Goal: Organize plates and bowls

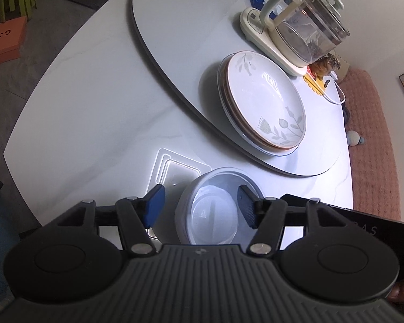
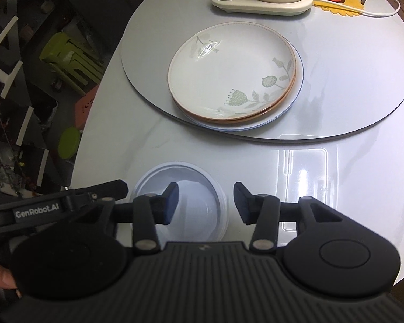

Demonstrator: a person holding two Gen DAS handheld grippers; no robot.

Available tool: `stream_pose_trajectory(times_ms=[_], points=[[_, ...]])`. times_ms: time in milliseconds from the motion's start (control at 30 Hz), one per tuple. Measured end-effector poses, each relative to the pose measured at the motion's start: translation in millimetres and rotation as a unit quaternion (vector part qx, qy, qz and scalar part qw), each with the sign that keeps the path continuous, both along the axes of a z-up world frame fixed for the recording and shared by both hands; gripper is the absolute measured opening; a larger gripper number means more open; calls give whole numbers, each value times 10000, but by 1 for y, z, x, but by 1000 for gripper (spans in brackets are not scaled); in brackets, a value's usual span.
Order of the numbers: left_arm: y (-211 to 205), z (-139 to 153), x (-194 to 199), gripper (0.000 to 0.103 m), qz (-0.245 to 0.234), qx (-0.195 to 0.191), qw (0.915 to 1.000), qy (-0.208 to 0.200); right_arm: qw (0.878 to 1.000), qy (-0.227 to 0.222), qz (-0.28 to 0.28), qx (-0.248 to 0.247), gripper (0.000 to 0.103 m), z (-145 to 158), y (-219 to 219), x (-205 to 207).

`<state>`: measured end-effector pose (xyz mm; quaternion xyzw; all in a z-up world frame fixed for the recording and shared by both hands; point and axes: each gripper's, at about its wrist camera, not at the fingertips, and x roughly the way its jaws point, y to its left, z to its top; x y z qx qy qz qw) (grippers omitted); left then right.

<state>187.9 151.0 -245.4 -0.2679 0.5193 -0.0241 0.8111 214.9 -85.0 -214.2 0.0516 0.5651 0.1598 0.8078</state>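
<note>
A stack of floral plates (image 1: 264,99) sits on the turntable (image 1: 180,40); it also shows in the right wrist view (image 2: 231,71). A white plastic bowl (image 1: 215,210) stands on the table near me, also seen in the right wrist view (image 2: 194,188). My left gripper (image 1: 200,207) is open, its blue pads on either side of the bowl, above it. My right gripper (image 2: 206,202) is open and empty above the bowl's right rim. The left gripper's body (image 2: 54,204) shows at the left of the right wrist view.
A clear plastic lid (image 1: 175,172) lies flat beside the bowl, also in the right wrist view (image 2: 307,172). A glass kettle on a cream base (image 1: 296,27) stands at the turntable's back with a yellow mat and cable (image 2: 342,2). A pink sofa (image 1: 371,140) lies beyond the table.
</note>
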Motion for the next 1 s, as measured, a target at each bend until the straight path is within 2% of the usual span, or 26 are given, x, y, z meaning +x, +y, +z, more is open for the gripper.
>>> stream_pose_trajectory(times_ms=[467, 1000], points=[[1, -7, -7, 65, 174, 23, 9998, -52, 9999, 89, 89, 68, 47, -14, -1, -1], [-13, -50, 0, 65, 132, -69, 9998, -167, 9997, 4, -27, 228, 47, -50, -13, -1]])
